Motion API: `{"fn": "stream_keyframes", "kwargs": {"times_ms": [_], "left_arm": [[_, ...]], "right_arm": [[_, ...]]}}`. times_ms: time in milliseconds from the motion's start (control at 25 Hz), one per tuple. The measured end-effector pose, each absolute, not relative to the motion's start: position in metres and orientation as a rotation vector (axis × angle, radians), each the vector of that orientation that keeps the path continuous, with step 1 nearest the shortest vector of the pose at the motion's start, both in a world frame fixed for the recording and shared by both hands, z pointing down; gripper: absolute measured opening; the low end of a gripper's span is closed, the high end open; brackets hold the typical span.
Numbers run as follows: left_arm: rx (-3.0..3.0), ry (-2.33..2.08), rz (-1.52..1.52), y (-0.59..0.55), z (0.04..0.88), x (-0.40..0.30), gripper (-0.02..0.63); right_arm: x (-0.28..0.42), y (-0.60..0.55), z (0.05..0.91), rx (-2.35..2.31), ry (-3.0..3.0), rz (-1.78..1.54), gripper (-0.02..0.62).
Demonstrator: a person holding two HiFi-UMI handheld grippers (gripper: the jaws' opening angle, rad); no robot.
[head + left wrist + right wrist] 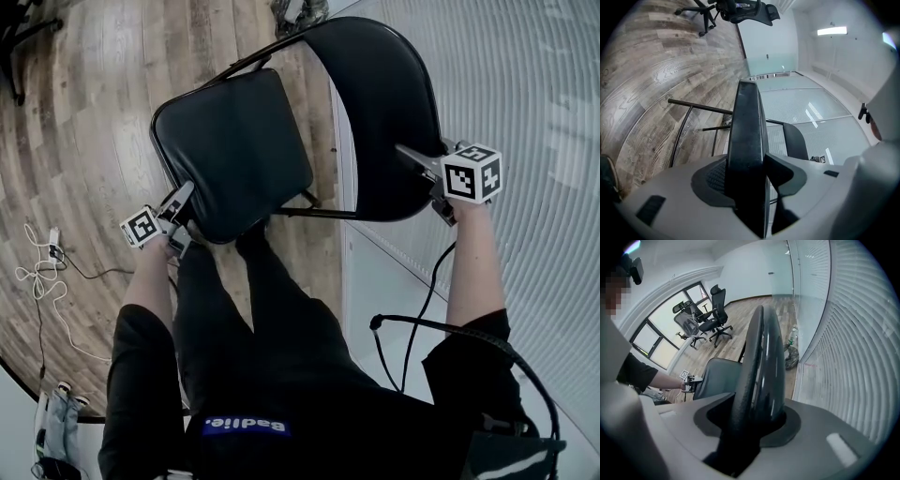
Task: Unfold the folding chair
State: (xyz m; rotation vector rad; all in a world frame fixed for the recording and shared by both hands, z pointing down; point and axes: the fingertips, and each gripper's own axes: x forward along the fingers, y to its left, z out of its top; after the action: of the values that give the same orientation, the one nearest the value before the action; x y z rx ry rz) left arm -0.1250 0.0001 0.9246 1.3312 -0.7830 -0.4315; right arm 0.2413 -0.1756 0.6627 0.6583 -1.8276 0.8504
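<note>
The left gripper [181, 202] was closed on the near-left corner of the seat [234, 150]. In its own view the dark padded edge ran edge-on between the jaws, which stood fairly wide with the pads against either face. The right gripper [412, 156] pointed steeply down and was clamped on the near edge of the backrest [384, 103], whose curved black panel filled the gap between its pads. Both grips belonged to the folding chair [291, 131], which stood just in front of the person's legs, half on the wood floor [84, 112] to the left and half by the white slatted partition [544, 75] to the right. Its frame tubes and rear legs splayed out on the far side. The seat already lay nearly flat and well away from the backrest, so the unfolding looked close to done, in its last settling stage rather than its start. The next move probably called for pressing the seat's near edge fully down while steadying the backrest. Once the frame seated and every foot met the floor, both grips could be let go. Office chairs [715, 315] stood well apart at the far end of the room.
</note>
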Motion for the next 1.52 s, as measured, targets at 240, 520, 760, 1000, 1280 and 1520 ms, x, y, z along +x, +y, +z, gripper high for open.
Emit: {"fn": "stream_keyframes", "kwargs": {"times_ms": [240,520,760,1000,1280,1520], "left_arm": [[1.36,-0.764,-0.447,0.012,0.965,-0.15,0.195],[1.362,-0.75,-0.483,0.016,0.975,-0.159,0.201],[1.372,-0.747,-0.507,0.024,0.988,-0.167,0.207],[1.392,-0.72,-0.546,0.022,0.99,-0.166,0.207],[1.393,-0.719,-0.565,0.024,0.997,-0.176,0.207],[1.401,-0.74,-0.584,0.03,1.01,-0.186,0.212]], "right_arm": [[0.233,-0.173,0.701,0.635,-1.845,0.887,0.149],[0.238,-0.176,0.705,0.618,-1.866,0.912,0.149],[0.242,-0.171,0.715,0.6,-1.883,0.937,0.149],[0.24,-0.168,0.714,0.59,-1.901,0.927,0.144],[0.222,-0.162,0.707,0.599,-1.894,0.903,0.143],[0.204,-0.15,0.707,0.604,-1.891,0.878,0.138]]}}
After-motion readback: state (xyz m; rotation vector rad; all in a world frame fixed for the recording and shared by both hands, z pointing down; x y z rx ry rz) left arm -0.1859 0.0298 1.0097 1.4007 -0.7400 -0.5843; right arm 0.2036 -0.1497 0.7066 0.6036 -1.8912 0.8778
